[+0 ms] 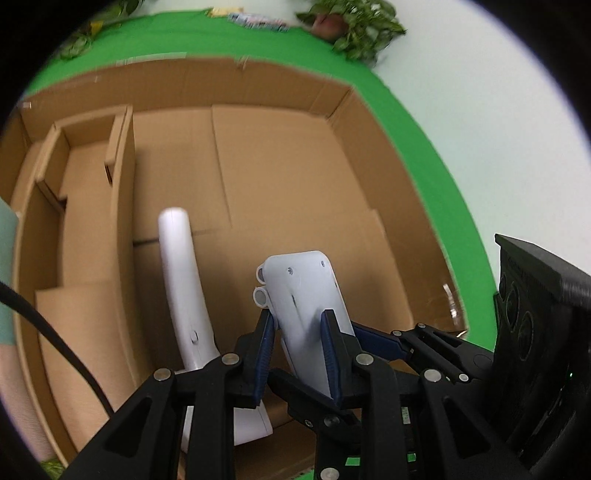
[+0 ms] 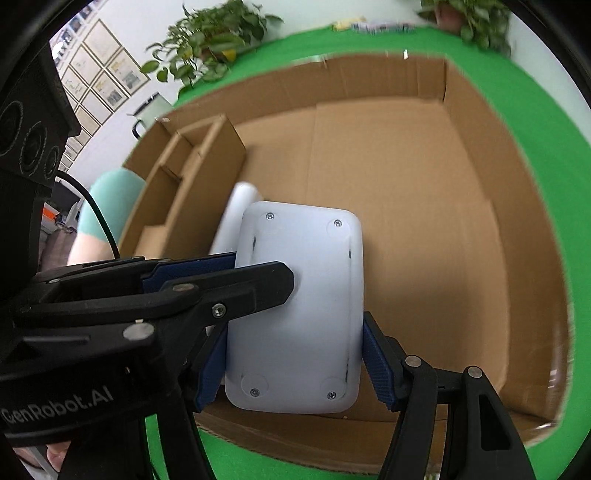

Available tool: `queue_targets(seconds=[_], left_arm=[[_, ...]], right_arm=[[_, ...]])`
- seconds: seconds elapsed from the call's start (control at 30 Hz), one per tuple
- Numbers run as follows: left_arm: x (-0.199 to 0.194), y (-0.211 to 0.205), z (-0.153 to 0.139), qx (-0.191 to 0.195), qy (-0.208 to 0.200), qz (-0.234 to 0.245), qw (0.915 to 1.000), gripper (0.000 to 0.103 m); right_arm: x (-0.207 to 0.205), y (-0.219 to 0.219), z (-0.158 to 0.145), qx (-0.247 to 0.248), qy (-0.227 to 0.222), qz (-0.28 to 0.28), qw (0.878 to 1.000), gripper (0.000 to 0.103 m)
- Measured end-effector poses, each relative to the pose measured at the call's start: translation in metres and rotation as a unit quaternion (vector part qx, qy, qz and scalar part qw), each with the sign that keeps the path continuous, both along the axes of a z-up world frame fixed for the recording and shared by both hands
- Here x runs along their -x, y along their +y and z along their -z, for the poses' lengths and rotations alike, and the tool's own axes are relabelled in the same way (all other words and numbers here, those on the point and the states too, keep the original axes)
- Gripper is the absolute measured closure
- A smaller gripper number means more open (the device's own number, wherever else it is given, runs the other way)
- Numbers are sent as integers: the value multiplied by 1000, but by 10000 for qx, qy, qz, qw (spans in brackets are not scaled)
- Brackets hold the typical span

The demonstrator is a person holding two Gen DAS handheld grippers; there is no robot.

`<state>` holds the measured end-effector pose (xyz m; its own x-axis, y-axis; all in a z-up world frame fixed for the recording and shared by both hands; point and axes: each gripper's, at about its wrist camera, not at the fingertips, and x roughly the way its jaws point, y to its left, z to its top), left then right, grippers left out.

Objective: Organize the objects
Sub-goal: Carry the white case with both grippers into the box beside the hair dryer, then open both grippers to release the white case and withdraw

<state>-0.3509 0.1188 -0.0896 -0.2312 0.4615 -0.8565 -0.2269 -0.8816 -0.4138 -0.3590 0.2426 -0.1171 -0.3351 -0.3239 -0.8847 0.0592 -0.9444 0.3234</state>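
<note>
A white plastic device with a flat screwed base [image 1: 303,291] [image 2: 295,310] and a long curved white handle [image 1: 183,288] hangs over a large open cardboard box [image 1: 280,177] [image 2: 406,184]. My left gripper [image 1: 297,321] is shut on the base's edge; its blue pads press both faces. My right gripper [image 2: 295,354] is shut across the base's width, blue pads on both sides. The left gripper's fingers [image 2: 221,280] cross in front of the base in the right wrist view. The right gripper shows at the right edge of the left wrist view [image 1: 406,343].
A smaller cardboard divider insert [image 1: 92,177] [image 2: 192,162] stands along the box's left wall. The box sits on a green cloth [image 1: 424,155] [image 2: 535,122]. Potted plants [image 1: 351,26] [image 2: 210,40] stand at the table's far edge. A black cable [image 1: 48,325] hangs at the left.
</note>
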Motion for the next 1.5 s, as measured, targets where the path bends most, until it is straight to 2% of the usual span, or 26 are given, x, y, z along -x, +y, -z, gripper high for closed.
queue_targets(seconds=[0.1, 0.3, 0.57, 0.73, 1.03, 1.13, 1.17, 1.2, 1.23, 1.27, 1.3, 1.33, 1.4, 1.43, 1.47, 1.5], left_arm=[[1, 2, 11, 95, -142, -4, 9999, 78], [0, -9, 5, -16, -194, -153, 9997, 78], [-38, -38, -51, -25, 722, -335, 9968, 78], [-47, -51, -66, -19, 962, -417, 9945, 78], [-69, -66, -67, -112, 1135, -599, 9917, 78], [-77, -71, -70, -115, 1208, -676, 9903, 78], [-81, -72, -72, -105, 1285, -698, 9892, 78], [-84, -73, -74, -88, 1349, -721, 9882, 78], [-88, -74, -77, -48, 1433, -763, 9867, 78], [-94, -75, -81, 27, 1599, -833, 9836, 78], [-100, -76, -85, 124, 1807, -895, 9794, 74], [-108, -76, -89, 225, 2010, -955, 9747, 68], [-130, -75, -97, 670, 2545, -1232, 9569, 31], [-138, -73, -99, 825, 2731, -1352, 9489, 25], [-152, -71, -102, 1012, 3018, -1519, 9357, 24], [-163, -69, -104, 1152, 3209, -1617, 9261, 24]], right_arm=[[0, -1, 14, 143, -224, 8, 9996, 40], [2, -1, 17, 487, -324, -136, 9982, 37], [1, 4, 10, 710, -229, -118, 9971, 37], [-1, -1, 11, 550, -325, 4, 9980, 42], [1, -5, 10, 712, -844, -4, 9939, 40], [-2, -1, 2, 742, -851, 42, 9936, 40], [-4, 1, -2, 747, -767, 47, 9942, 39], [-10, 2, -13, 648, -523, 47, 9965, 34], [-17, 2, -24, 432, -242, 43, 9988, 26], [-26, 2, -36, 114, 103, 48, 9999, 22], [-39, 0, -49, -308, 548, 69, 9980, 15], [-56, -4, -63, -750, 1069, 90, 9914, 7], [-90, -14, -79, -1321, 1855, 108, 9737, 1], [-109, -19, -85, -1550, 2232, 140, 9623, 1], [-128, -23, -90, -1728, 2593, 210, 9500, 1], [-147, -27, -95, -1823, 2929, 301, 9381, 1]])
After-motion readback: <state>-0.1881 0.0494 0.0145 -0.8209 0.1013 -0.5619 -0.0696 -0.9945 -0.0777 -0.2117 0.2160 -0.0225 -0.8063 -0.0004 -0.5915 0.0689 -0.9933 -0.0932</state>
